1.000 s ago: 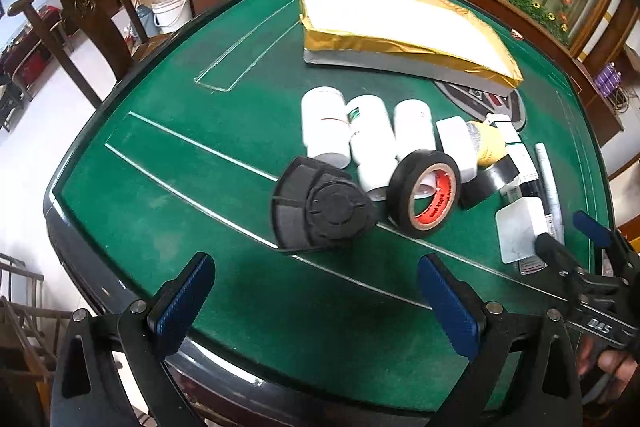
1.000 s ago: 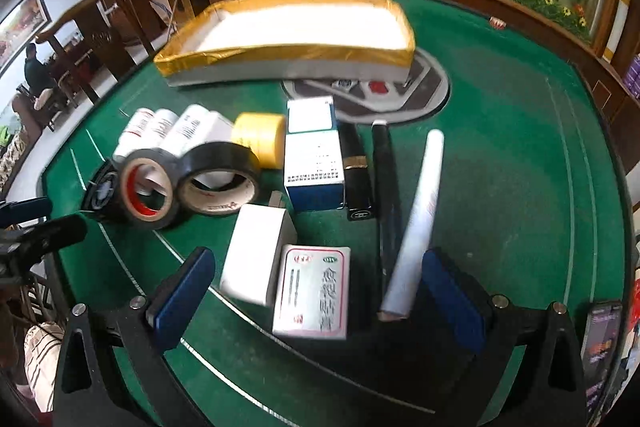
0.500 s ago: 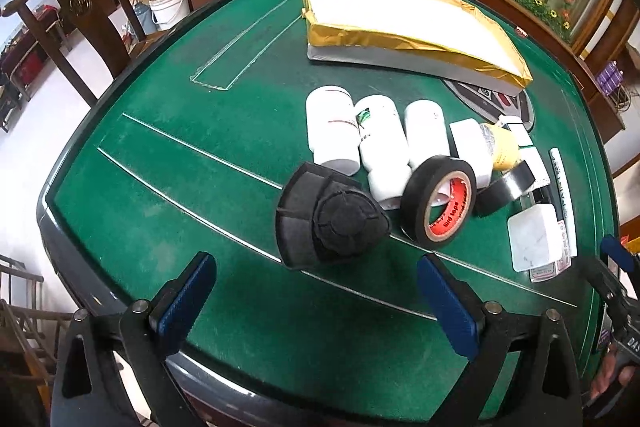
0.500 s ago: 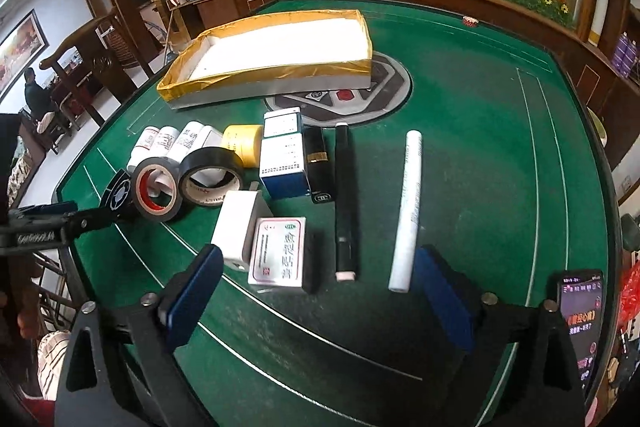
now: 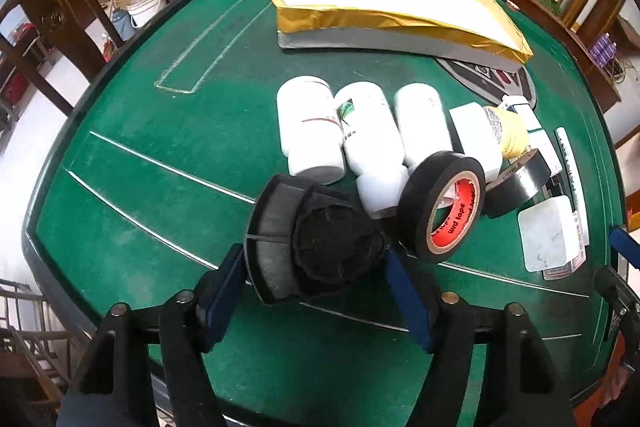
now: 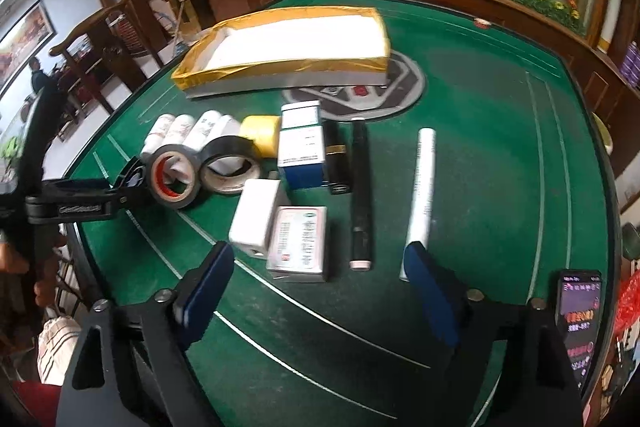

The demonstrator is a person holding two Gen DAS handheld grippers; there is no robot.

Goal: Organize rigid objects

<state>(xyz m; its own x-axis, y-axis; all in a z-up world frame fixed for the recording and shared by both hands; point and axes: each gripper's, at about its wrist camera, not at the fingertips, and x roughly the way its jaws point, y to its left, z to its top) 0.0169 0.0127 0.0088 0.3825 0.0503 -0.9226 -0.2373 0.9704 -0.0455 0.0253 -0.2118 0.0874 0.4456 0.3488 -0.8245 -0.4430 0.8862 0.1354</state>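
Note:
My left gripper (image 5: 316,279) has its blue pads on both sides of a black triangular filter piece (image 5: 312,243) on the green table; the jaws look closed against it. Beside it stand a black tape roll with a red core (image 5: 444,205) and three white bottles (image 5: 372,139). My right gripper (image 6: 316,287) is open and empty, low over the table near a white box (image 6: 256,217), a pink-labelled box (image 6: 302,241), a black pen (image 6: 360,187) and a white tube (image 6: 422,195). The gold-rimmed tray (image 6: 288,65) lies at the back.
A yellow tape roll (image 6: 262,133), a blue-white box (image 6: 302,155) and a second black tape roll (image 6: 230,165) sit mid-table. A phone (image 6: 578,319) lies at the right edge. Wooden chairs (image 5: 36,39) and a counter stand beyond the table's left side.
My left gripper moved forward and closed its jaws around the black filter piece. My right gripper pulled back from the boxes, then came a little forward.

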